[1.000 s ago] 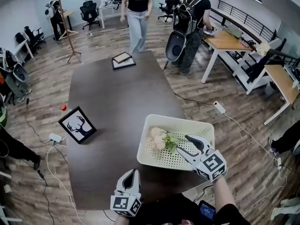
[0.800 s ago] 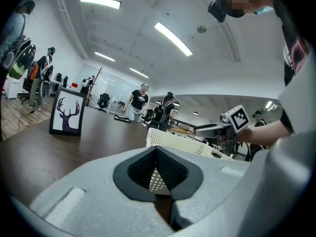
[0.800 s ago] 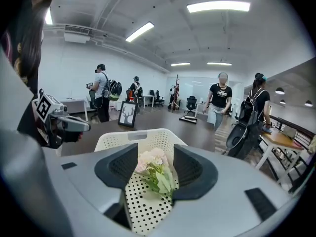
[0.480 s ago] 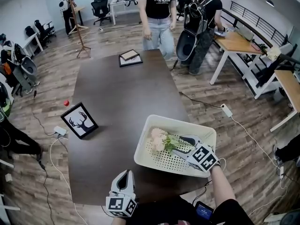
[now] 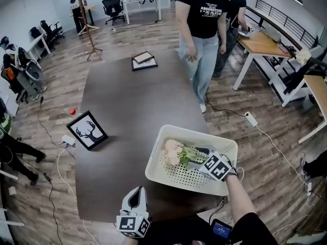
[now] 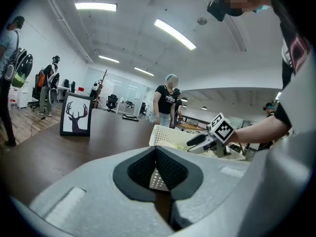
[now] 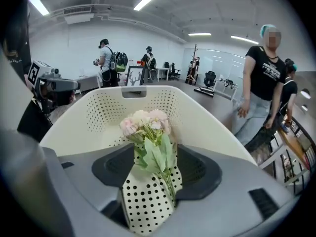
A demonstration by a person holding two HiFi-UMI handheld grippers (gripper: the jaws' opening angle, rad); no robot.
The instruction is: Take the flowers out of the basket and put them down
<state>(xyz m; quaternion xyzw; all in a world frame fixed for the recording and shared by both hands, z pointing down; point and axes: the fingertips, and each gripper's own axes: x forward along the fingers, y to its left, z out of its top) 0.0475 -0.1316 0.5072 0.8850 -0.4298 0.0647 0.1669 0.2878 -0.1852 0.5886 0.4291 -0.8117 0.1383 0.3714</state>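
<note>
The flowers (image 7: 146, 125) lie on the dotted floor of the basket (image 5: 199, 135), blooms towards its far-left corner and stems running back to the right tongs (image 5: 196, 156). Those tongs sit inside the basket with their jaws apart. The jaws have just been opening, and the green stems lie between the pads without being pinched.

The trouble I see is the grip. If the pads close on leaves rather than the stems, the bunch may droop or slide out on the way up. The blooms sit close to the basket's wall, so a lift that drifts that way could snag them on the rim.

The basket is light, and nothing steadies it. The left tongs (image 5: 136, 190) hover off its near-left corner, shut on nothing and well apart from it. A caught flower could drag the whole basket. Its right side seems to hang past the edge of the tabletop (image 5: 127, 96), though the angle makes that hard to judge, so a tug that way is the worst case.

Room is generous to the basket's left and beyond it. There is bare wood as far as the deer picture (image 5: 87, 130), well to its left. A person (image 5: 204, 29) stands beyond the basket's far-right corner, so I would keep away from that side.
</note>
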